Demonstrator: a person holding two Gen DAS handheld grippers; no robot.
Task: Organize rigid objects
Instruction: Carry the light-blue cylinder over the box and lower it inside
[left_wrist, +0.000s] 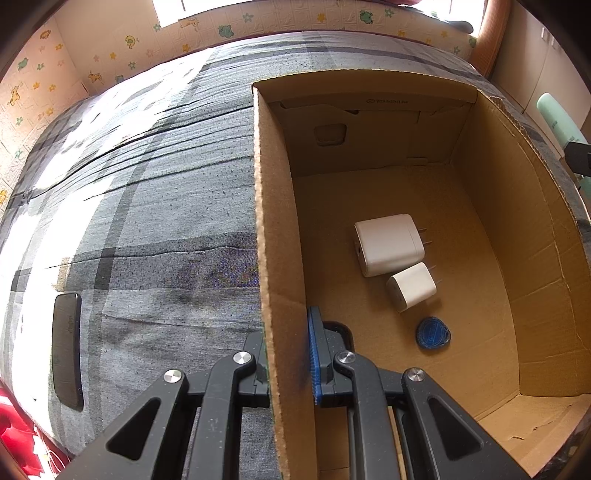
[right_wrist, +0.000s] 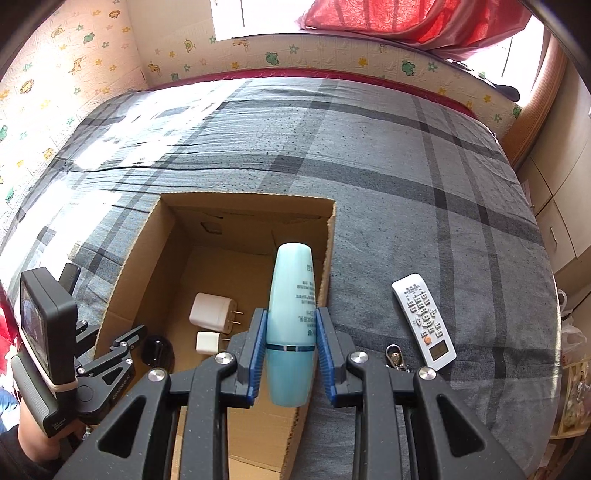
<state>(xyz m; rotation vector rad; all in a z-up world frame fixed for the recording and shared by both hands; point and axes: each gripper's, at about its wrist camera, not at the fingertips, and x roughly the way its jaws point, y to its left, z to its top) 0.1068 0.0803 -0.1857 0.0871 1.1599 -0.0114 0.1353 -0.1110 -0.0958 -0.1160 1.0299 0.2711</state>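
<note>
Your right gripper (right_wrist: 291, 354) is clamped on the blue bottle (right_wrist: 291, 325), held above the right wall of the cardboard box (right_wrist: 147, 236). Your left gripper (left_wrist: 288, 363) pinches the box's left wall between its fingers. Inside: 2 white chargers (left_wrist: 388, 243), 1 blue tag (left_wrist: 433, 332). The remote (right_wrist: 424, 321) and keys (right_wrist: 396, 356) lie on the bed (right_wrist: 406, 177).

Matt corrugated cardboard box (left_wrist: 369, 192) on woven plaid cloth bedsheet (left_wrist: 147, 221); smooth glossy plastic bottle (right_wrist: 291, 314).
</note>
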